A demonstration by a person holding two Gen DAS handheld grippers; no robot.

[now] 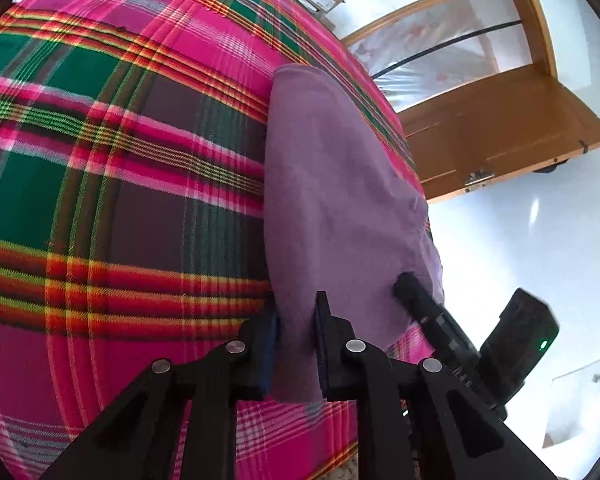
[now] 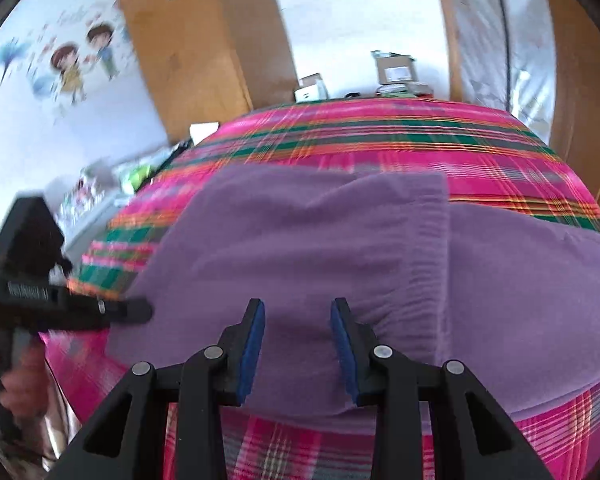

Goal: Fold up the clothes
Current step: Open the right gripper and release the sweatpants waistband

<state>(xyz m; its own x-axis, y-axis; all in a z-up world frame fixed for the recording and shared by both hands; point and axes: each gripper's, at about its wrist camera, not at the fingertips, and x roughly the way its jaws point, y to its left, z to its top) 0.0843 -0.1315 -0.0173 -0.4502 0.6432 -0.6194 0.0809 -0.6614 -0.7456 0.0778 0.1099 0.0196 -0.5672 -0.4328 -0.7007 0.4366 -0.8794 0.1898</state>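
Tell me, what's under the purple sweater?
The purple sweater lies on a pink checked blanket, which shows all around it. Whatever is beneath the blanket, or tucked inside the sweater's folds, is covered.

Black tool point(image 2: 298, 344) linkages, silver rivets, blue pads point(image 2: 254, 344)

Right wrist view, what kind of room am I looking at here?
Probably a bedroom at home, perhaps a child's: a plaid bedcover spread under the purple garment, cartoon children stickers on the wall, and a wooden door.
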